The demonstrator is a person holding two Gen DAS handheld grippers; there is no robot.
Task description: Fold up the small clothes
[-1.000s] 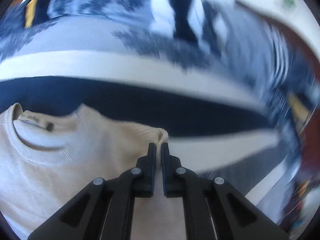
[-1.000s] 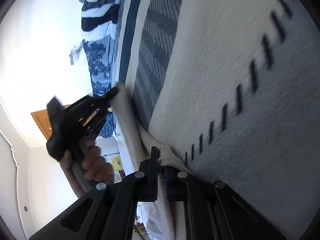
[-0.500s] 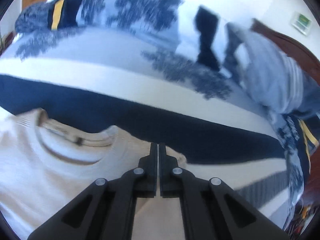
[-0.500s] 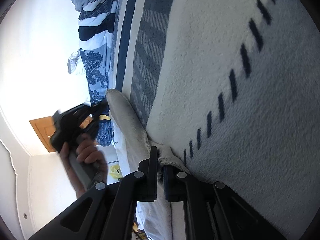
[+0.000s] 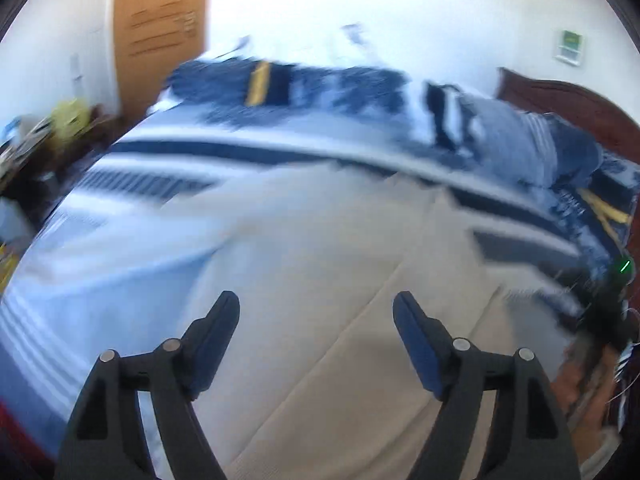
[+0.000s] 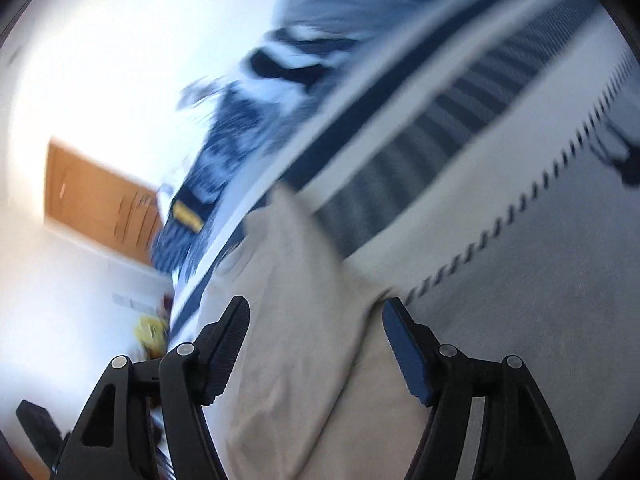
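Lying folded on the blue-and-white striped bedspread [image 5: 132,184], the cream knit jumper [image 5: 320,248] fills the view's centre; left gripper [image 5: 316,312] and right gripper [image 6: 316,312] at six o'clock are opening, jaws wide, gripping nothing.

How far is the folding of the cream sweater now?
Done: one fold seems made; the cream sweater lies doubled on the striped bedspread, with a crease across it. In hand: nothing; the left gripper and right gripper are opening, no cloth between the jaws. Left: probably further folds; blur hides the details.
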